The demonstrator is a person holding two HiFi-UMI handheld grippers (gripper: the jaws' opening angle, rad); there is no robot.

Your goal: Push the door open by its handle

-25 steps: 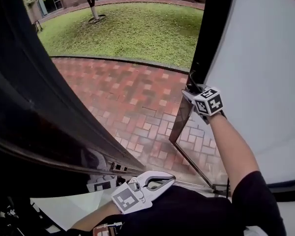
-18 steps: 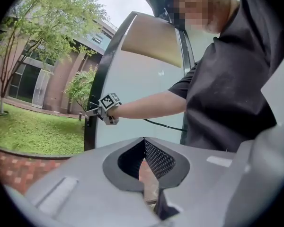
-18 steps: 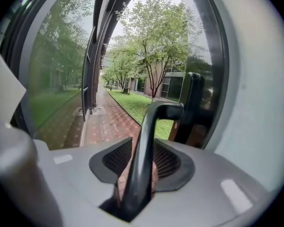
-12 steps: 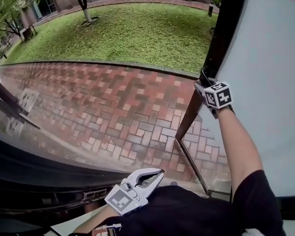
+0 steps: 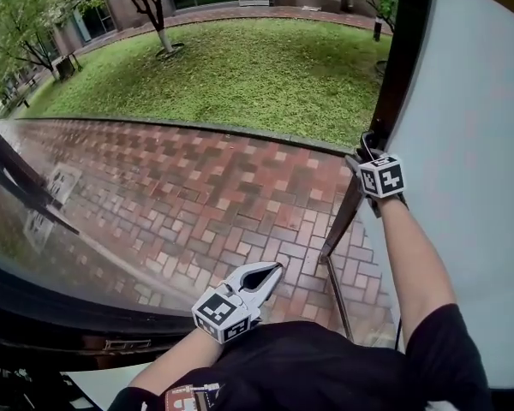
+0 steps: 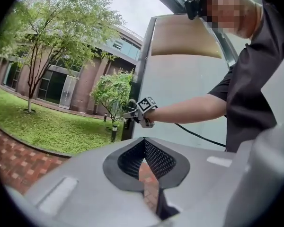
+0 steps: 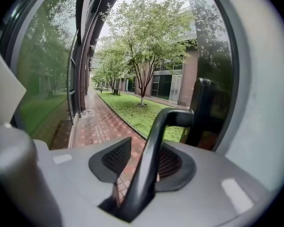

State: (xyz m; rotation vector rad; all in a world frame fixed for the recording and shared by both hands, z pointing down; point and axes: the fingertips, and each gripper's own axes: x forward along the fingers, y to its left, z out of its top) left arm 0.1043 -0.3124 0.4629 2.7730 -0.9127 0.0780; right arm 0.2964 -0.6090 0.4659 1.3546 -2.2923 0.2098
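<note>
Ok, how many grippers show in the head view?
2. The left white gripper, fingers together and empty, is low centre over the red brick paving. The right white gripper is upper right, the black door handle between its fingers, which have just been opening. None seems hidden.

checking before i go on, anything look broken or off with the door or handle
Nothing stands out: the door is swung open, and its handle looks straight and intact; no cracks or spills show.
</note>
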